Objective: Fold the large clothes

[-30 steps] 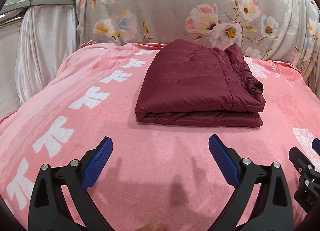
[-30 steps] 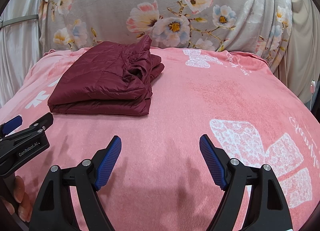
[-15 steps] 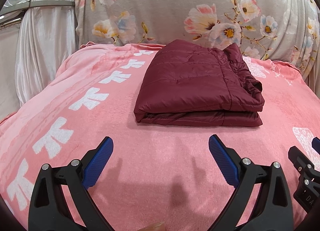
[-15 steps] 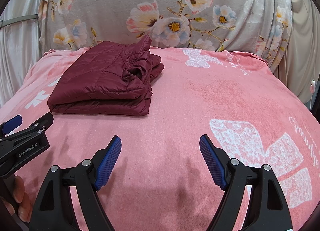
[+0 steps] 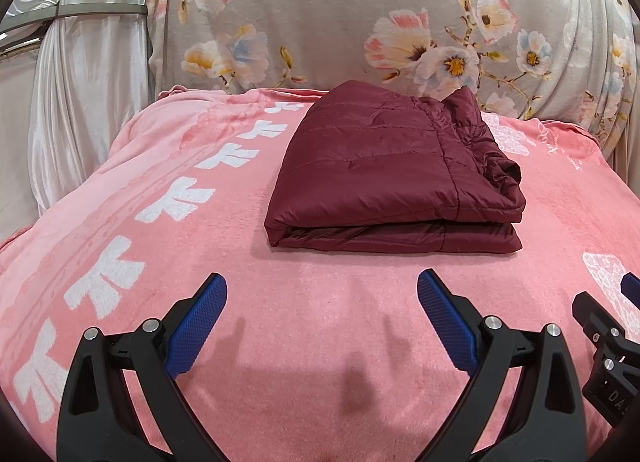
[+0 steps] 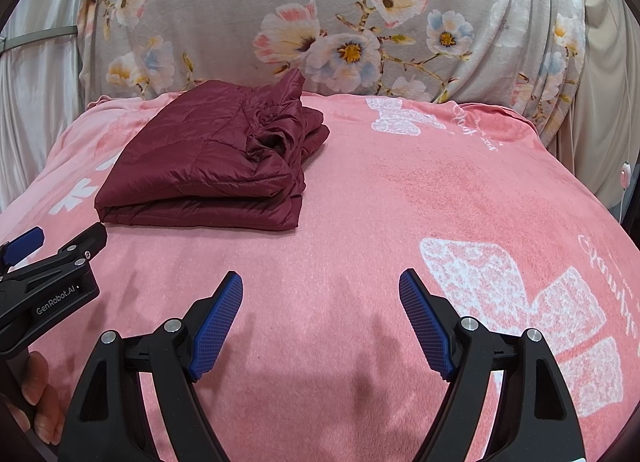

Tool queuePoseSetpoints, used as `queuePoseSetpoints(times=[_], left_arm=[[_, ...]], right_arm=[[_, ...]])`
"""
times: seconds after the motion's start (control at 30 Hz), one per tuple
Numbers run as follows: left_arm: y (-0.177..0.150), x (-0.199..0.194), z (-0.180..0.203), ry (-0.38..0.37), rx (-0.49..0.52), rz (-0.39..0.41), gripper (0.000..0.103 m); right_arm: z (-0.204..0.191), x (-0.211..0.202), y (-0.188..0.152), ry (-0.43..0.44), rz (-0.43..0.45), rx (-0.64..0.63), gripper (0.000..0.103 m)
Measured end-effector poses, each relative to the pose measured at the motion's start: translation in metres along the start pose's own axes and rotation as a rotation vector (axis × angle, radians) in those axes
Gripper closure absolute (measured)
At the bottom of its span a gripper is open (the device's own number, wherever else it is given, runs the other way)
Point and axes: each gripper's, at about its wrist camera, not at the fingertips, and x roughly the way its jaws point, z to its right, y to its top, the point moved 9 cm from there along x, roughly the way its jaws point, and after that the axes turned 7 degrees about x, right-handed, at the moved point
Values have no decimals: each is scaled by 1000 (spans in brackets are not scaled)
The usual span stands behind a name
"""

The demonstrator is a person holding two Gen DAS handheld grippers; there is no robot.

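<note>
A dark red quilted jacket lies folded into a neat rectangle on the pink blanket, toward the far side; in the right wrist view the jacket sits at the far left. My left gripper hovers over the blanket short of the jacket's near edge, open, nothing between its blue pads. My right gripper is to the right of it, also open and empty, over bare blanket. Each gripper shows at the edge of the other's view.
A grey floral cover rises behind the blanket like a backrest. White curtain hangs at the left, and another drape at the right. White prints pattern the blanket. A hand grips the left tool.
</note>
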Motion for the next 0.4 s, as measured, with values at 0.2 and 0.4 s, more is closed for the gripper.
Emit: queuePoseSetpoints(times=[0.2, 0.4], left_arm=[[1, 0, 0, 7, 8, 2, 11], [1, 2, -1, 4, 12, 6, 15]], right_arm=[[0, 0, 0, 0, 0, 0, 25], [3, 0, 0, 0, 2, 0, 24]])
